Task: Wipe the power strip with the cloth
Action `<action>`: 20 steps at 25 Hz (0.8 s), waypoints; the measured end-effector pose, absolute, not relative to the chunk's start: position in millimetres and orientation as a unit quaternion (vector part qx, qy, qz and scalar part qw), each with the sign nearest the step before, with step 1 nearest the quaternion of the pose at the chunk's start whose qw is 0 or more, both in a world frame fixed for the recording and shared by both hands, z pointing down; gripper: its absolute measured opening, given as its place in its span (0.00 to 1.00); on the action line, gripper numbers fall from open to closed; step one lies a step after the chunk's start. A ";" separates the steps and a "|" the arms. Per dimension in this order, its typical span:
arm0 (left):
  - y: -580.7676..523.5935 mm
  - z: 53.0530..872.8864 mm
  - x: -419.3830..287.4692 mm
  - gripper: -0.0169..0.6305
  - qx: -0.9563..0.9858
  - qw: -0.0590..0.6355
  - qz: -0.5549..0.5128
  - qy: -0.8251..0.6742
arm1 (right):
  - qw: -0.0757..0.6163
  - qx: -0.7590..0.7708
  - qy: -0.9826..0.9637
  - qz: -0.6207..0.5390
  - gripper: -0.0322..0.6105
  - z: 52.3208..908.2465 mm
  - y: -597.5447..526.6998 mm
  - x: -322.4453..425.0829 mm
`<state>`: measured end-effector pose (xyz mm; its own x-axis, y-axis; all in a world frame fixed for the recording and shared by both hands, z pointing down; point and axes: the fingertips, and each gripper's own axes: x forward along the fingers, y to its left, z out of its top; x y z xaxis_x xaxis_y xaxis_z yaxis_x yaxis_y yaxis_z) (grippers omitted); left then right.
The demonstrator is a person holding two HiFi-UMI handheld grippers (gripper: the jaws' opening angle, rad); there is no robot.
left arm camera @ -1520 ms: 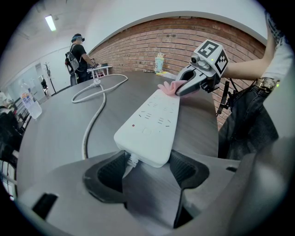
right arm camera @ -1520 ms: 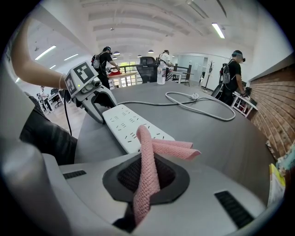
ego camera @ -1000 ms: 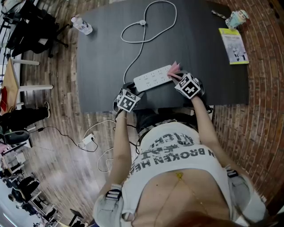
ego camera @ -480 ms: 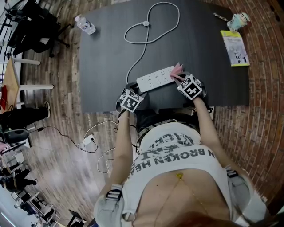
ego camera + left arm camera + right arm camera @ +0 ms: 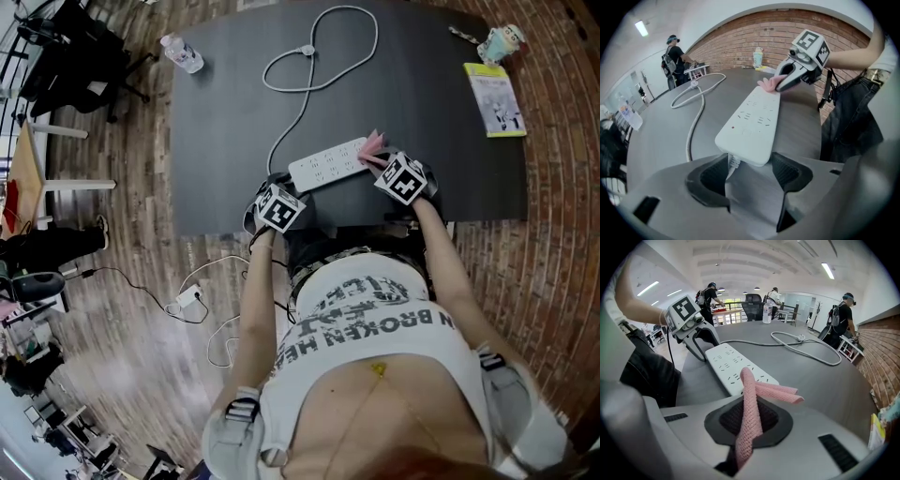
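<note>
Dark grey table [image 5: 225, 122] on a wood-plank floor [image 5: 122, 281], with a brick wall [image 5: 754, 37] behind it in the left gripper view. White power strip [image 5: 752, 119]: long, flat, smooth plastic with rounded corners and rows of socket slots, lying slantwise near the table's front edge. Its white cord [image 5: 298, 103] runs up the table and loops near the far edge. Left gripper [image 5: 750, 171]: jaws wide apart, the strip's cord end sitting at their tips; the right pad is just beside the strip's corner and the cord exits through the gap by the left pad. Right gripper [image 5: 749, 420]: jaws closed on a pink cloth [image 5: 749, 394] with a ribbed, knitted texture, which rises as a folded band from between the pads, its two loose ends lying over the strip's other end. Well apart from the strip are a clear water bottle [image 5: 182, 52] at the far left corner, and a yellow-green booklet [image 5: 494, 98] and a pale printed cup [image 5: 497, 42] at the far right. Booklet print is too small to read. The person's white shirt [image 5: 375, 319] shows the word "BROKEN". People stand in the background of both gripper views.
</note>
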<state>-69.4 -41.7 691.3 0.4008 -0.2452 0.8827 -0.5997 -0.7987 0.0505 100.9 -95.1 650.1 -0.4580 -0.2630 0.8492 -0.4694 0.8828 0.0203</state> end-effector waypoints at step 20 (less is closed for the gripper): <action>-57.1 531.9 12.2 0.05 0.885 0.160 0.206 -0.385 | 0.253 0.142 -0.955 0.061 0.08 545.0 -54.2 48.1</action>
